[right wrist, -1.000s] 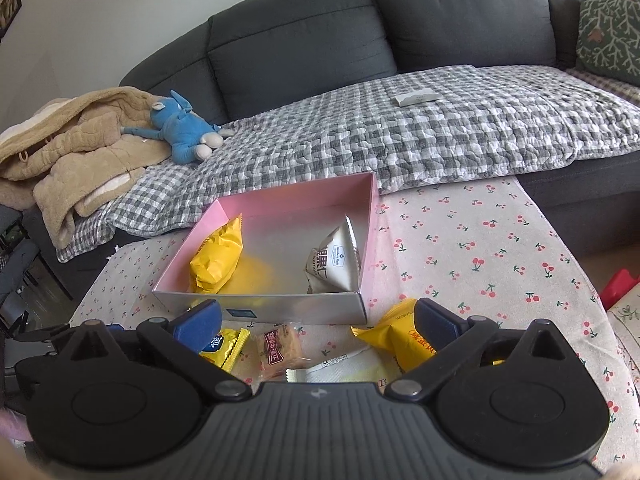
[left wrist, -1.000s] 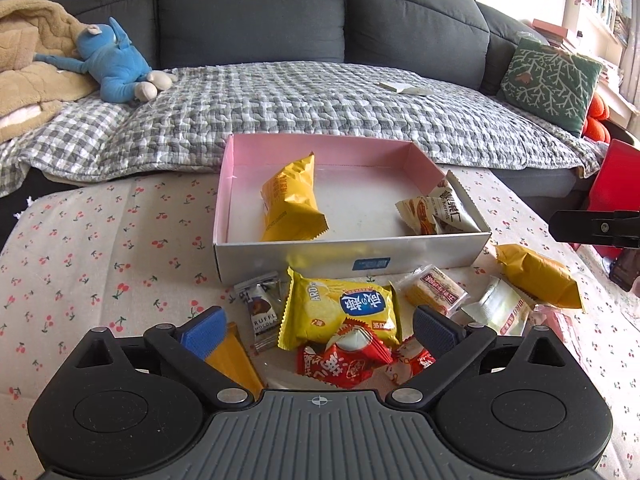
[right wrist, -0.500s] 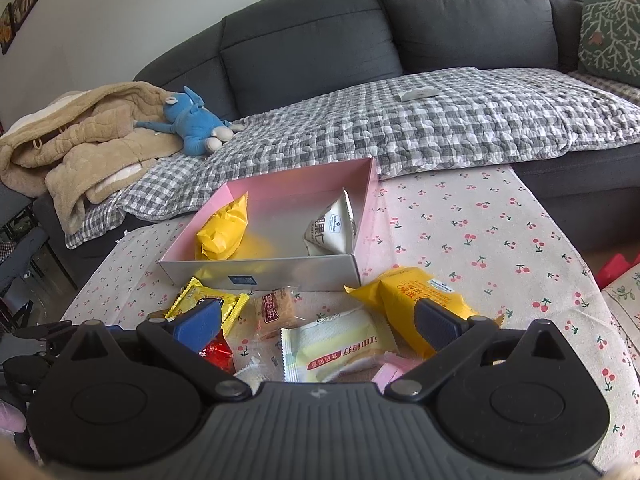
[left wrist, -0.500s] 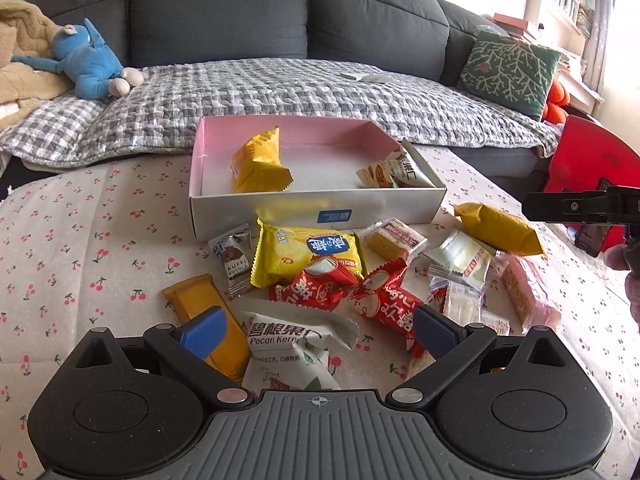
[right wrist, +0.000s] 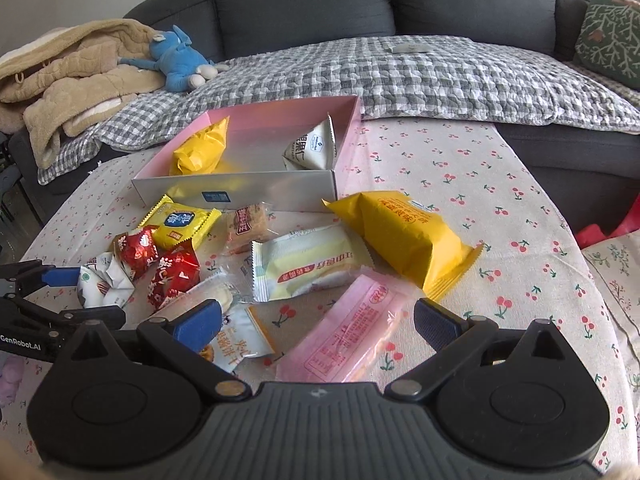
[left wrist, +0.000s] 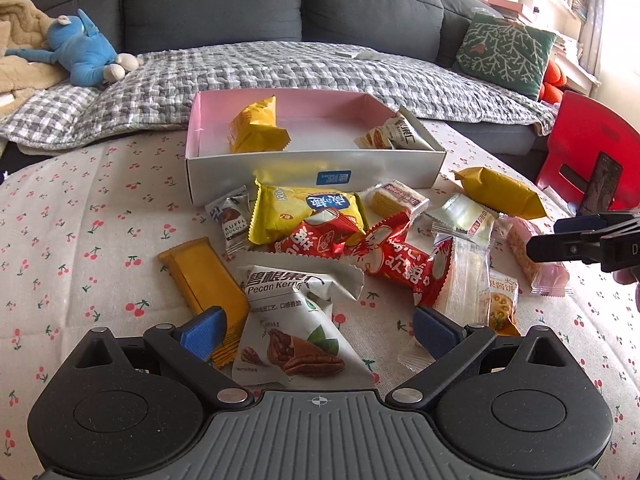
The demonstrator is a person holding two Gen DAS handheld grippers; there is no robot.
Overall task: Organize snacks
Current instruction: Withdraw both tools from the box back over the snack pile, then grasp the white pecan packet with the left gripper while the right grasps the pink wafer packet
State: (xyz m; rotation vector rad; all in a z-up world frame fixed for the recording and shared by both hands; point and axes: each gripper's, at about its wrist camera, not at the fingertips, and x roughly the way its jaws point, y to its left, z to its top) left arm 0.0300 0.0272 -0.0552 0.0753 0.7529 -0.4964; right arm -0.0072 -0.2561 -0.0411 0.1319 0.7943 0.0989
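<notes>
The left gripper [left wrist: 316, 330] is spread wide, its blue pads either side of a white pouch [left wrist: 296, 320] printed "Pecan Kernel", gripping nothing. The right gripper [right wrist: 316, 320] is equally wide and empty, over a pink wrapped bar [right wrist: 352, 332]. Beyond on the cherry-print tablecloth [left wrist: 80, 208] lie loose snacks: an orange wafer bar [left wrist: 204, 276], red packets [left wrist: 396, 260], a small sachet [left wrist: 232, 220] reading "TRUFFLE CHOCOLATE", a yellow chip bag [left wrist: 304, 212] and a large yellow bag [right wrist: 404, 236]. Farther back, the pink-lined box [left wrist: 316, 172] holds a yellow packet [left wrist: 256, 128] and a silver triangular pouch [right wrist: 312, 148]. "GenRobot.AI" shows on the left gripper's side in the right wrist view.
</notes>
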